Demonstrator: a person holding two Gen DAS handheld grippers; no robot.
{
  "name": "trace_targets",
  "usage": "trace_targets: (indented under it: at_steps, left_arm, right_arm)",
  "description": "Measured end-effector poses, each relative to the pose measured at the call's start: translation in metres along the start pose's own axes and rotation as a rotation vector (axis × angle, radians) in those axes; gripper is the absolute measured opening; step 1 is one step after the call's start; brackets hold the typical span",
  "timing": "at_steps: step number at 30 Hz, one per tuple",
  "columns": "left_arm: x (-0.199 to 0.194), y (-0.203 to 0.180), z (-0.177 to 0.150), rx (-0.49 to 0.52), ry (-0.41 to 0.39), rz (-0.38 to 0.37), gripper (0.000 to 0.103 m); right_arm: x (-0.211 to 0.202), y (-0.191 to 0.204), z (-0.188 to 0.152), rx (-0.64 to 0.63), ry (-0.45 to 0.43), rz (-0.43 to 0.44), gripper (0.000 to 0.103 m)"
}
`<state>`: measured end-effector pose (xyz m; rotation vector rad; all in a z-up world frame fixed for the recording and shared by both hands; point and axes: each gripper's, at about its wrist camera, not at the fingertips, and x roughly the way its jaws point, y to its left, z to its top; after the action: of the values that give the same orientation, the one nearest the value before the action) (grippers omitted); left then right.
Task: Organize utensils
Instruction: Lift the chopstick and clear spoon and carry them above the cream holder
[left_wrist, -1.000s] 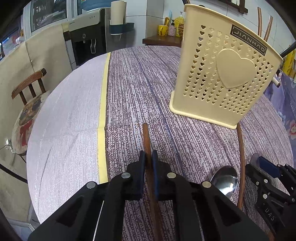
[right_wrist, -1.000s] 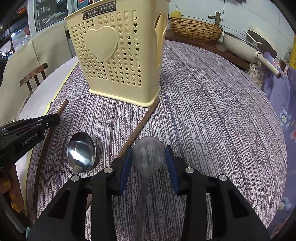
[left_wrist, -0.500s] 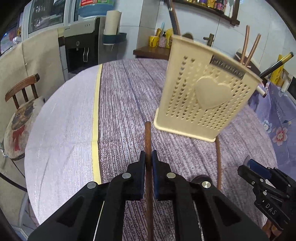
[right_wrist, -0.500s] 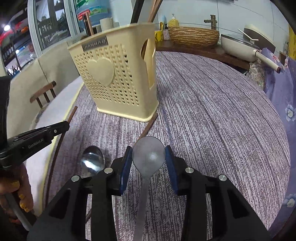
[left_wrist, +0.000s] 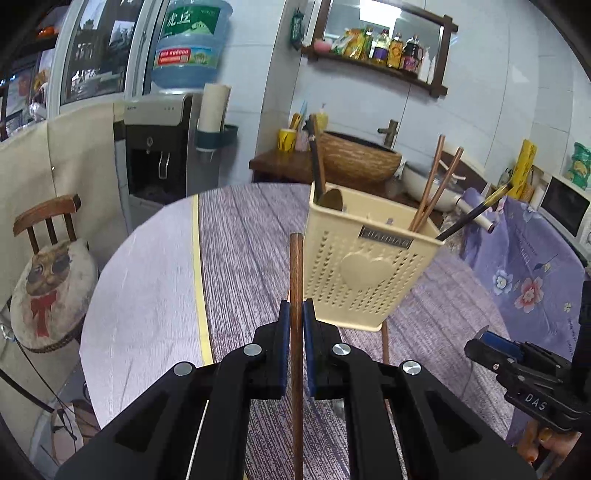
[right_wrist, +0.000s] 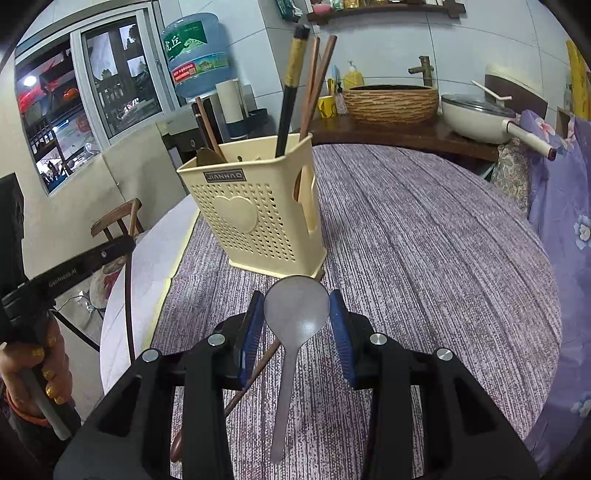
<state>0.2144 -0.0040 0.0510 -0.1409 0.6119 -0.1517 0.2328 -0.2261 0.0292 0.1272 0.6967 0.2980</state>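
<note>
My left gripper (left_wrist: 295, 312) is shut on a brown wooden chopstick (left_wrist: 295, 266), which it holds lifted off the table and pointing toward the cream utensil holder (left_wrist: 369, 273). My right gripper (right_wrist: 296, 323) is shut on the bowl of a metal spoon (right_wrist: 296, 308), raised in front of the holder (right_wrist: 258, 221). The holder stands upright with chopsticks (right_wrist: 314, 81) and a dark-handled utensil in it. Another chopstick (right_wrist: 255, 373) lies on the table by the holder's base. Each gripper shows at the edge of the other's view: the right gripper (left_wrist: 480, 341) and the left gripper (right_wrist: 123, 246).
The round table has a purple striped cloth (right_wrist: 424, 258), and its white edge (left_wrist: 147, 295) falls away at the left. A chair with a cat cushion (left_wrist: 48, 280) stands beyond that edge. A water dispenser (left_wrist: 159, 155) and a counter with a woven basket (right_wrist: 391, 99) stand behind.
Both grippers have risen from the table with their utensils and tilted up. The holder's open top and the room behind now show. The loose spoon on the table is out of sight.
</note>
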Motion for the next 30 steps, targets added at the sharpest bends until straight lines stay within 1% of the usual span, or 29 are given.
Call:
trace_targets:
  at_steps: [3,7,12,20,23,27,30]
  left_arm:
    - [-0.01,0.0,0.003,0.007,-0.028,-0.009,0.008]
    - [-0.018,0.003,0.004,-0.002,-0.045,-0.017,0.008]
    - [-0.029,0.006,0.007,-0.004,-0.081,-0.014,0.008]
    - [-0.033,0.006,0.009,-0.015,-0.096,-0.019,0.008]
    - [-0.037,0.007,0.012,-0.02,-0.107,-0.02,0.008]
    - [-0.04,0.007,0.02,-0.017,-0.128,-0.024,0.008]
    - [-0.041,0.006,0.032,-0.021,-0.149,-0.04,0.008]
  right_arm:
    - [-0.008,0.003,0.002,-0.01,-0.013,0.008,0.037]
    - [-0.017,0.007,0.004,-0.025,-0.026,0.01,0.037]
    - [-0.027,0.013,0.007,-0.043,-0.051,0.02,0.037]
    - [-0.031,0.022,0.01,-0.055,-0.067,0.048,0.037]
    - [-0.031,0.025,0.014,-0.055,-0.076,0.062,0.037]
    - [-0.032,0.033,0.023,-0.066,-0.108,0.073,0.037]
    - [-0.033,0.04,0.034,-0.073,-0.136,0.079,0.037]
